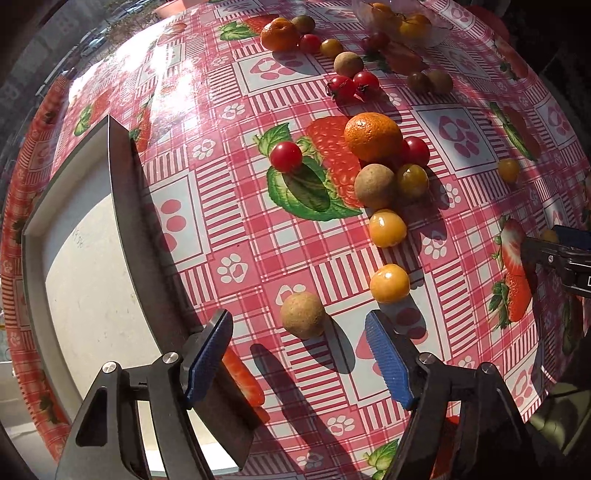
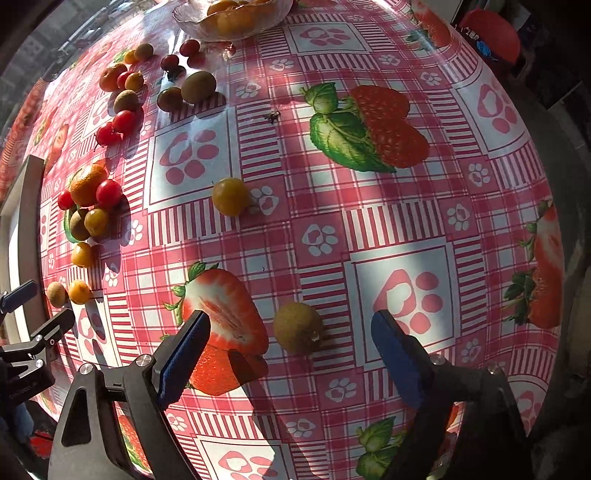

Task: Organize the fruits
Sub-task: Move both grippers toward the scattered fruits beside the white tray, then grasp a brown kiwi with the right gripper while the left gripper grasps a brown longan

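Currently, in the left wrist view, the left claw (image 1: pixel 299 354) stands wide around a brown longan (image 1: pixel 303 314) on the bench (image 1: pixel 258 236); lower straight before squeezing gently. From the right wrist, the right claw (image 2: pixel 290 343) gapes equally wide, another longan (image 2: pixel 298 328) centred between its pads, glass bowl (image 2: pixel 192 22) far ahead.

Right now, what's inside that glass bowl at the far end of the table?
The glass bowl holds several orange-yellow fruits, piled together. Whatever lies beneath them is covered, and the frame cuts off the bowl's far side.
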`<state>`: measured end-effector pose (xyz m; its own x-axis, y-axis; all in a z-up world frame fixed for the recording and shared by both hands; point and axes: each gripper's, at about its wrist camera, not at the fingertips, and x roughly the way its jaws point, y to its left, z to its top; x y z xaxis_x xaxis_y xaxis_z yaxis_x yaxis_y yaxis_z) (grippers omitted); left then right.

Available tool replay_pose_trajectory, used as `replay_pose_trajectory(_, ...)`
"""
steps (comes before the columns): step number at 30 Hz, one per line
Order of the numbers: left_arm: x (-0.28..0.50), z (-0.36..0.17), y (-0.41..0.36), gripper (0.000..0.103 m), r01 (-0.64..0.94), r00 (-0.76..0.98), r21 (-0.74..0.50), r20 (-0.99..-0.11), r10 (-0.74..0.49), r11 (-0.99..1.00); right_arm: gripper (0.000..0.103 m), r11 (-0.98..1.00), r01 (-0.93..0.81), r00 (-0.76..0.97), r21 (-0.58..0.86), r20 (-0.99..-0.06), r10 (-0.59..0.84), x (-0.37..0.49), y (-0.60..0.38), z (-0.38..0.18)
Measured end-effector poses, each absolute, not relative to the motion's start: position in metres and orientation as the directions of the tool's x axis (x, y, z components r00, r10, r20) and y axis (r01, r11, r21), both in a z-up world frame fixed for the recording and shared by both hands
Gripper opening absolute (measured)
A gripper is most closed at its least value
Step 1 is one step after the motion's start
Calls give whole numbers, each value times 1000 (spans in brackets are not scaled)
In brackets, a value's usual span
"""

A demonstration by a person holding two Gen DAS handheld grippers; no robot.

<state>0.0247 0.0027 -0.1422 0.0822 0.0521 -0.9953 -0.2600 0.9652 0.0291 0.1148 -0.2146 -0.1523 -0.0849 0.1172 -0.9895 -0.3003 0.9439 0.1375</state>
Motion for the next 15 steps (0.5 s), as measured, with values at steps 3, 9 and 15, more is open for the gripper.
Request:
replay_pose_trajectory(3,19,-150,2,73,-273,80,10,-996,33,962,78,935,-337,-73,107,-994,88,115,-204,-156)
replay_pose_trajectory(9,26,-145,-4,27,-252,123,-47,-992,-16,967,31,930,-357,-37,87,-996,79,108,-187,-150)
replay_pose_trajectory(15,28,-145,8,26,-283,132,-115,-988,-80,952,28,937,-311,-62,162,-987,150,113,-189,-142)
